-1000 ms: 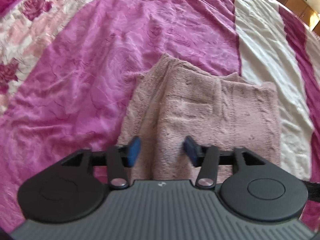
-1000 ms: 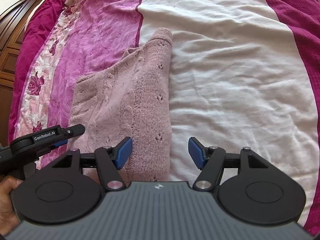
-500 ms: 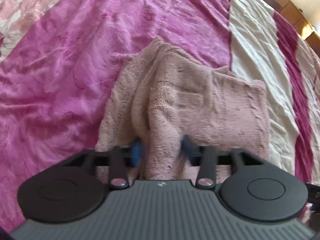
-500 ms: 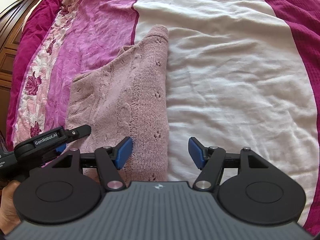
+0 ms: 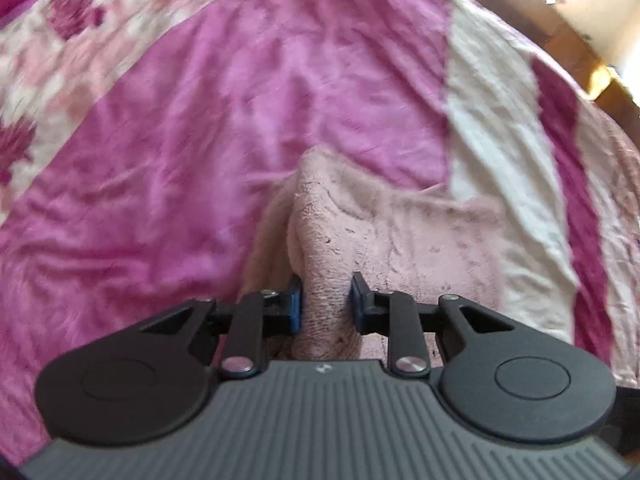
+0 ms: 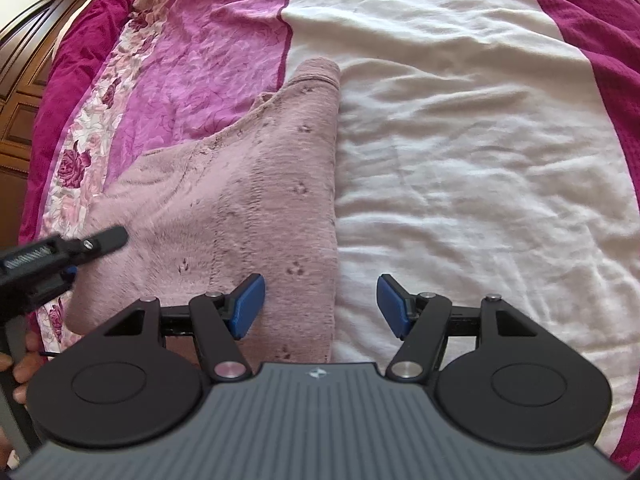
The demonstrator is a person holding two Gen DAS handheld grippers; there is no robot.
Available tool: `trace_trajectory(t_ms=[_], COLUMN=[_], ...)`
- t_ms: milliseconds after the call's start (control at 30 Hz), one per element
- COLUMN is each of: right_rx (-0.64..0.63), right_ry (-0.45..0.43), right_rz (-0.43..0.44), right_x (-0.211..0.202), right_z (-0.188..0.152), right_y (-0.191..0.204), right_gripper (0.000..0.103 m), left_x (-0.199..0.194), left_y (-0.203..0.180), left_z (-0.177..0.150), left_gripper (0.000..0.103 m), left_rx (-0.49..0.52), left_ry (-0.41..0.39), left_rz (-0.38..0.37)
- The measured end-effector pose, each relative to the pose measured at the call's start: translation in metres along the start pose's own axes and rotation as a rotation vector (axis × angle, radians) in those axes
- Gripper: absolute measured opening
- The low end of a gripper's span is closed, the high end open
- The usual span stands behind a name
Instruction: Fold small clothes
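A second before, our left gripper (image 5: 325, 307) stood apart; now it had clamped a raised ridge of the sweater (image 5: 404, 248). Our right gripper (image 6: 320, 306) hung wide apart over the sweater's near edge. The fuzzy, dusty-pink sweater lay folded on the bed (image 6: 460, 140), its long axis running away from us.
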State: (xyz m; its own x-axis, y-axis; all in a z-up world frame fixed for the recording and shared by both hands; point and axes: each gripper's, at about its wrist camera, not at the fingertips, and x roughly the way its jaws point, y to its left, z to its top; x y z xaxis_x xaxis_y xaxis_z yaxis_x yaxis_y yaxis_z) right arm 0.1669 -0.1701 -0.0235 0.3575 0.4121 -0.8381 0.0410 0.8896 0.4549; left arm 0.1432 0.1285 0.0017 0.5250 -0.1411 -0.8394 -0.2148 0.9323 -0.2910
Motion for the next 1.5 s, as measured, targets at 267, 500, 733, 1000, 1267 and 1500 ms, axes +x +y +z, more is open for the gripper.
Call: trace_trajectory(t_ms=[267,500,733,1000,1267,1500], right_rx=[0.029,0.13,0.157,0.132,0.178,0.221], right_ry=[-0.009,-0.065,-0.126,-0.076,-0.052,-0.061], right_rz=[0.047,0.089,0.064,0.038,0.098,0.168], right_x=[0.009,0.017,0.019,0.038,0.07,0.071], right_z=[-0.001,-0.011,-0.033,-0.028,-0.021,-0.016], right_y=[0.002,0.002,0.006,0.017,0.013,0.011], right_gripper=[0.07,0.078,0.078,0.083,0.089,0.053], left_x=[0.019,0.023,0.024,0.042,0.061,0.046], left_y=[0.023,0.029,0.052,0.065,0.071,0.065], left_z=[-0.012,-0.003,-0.007,-0.008,-0.024,-0.022], left_gripper=[0.041,0.068,0.068,0.068,0.067,0.04], left_rx=[-0.099,-0.041,-0.034,-0.087,-0.161,-0.175], left_ry=[0.05,0.09,0.141,0.219,0.253,0.228], left_rz=[0.067,0.078,-0.076,-0.221,-0.348,-0.377])
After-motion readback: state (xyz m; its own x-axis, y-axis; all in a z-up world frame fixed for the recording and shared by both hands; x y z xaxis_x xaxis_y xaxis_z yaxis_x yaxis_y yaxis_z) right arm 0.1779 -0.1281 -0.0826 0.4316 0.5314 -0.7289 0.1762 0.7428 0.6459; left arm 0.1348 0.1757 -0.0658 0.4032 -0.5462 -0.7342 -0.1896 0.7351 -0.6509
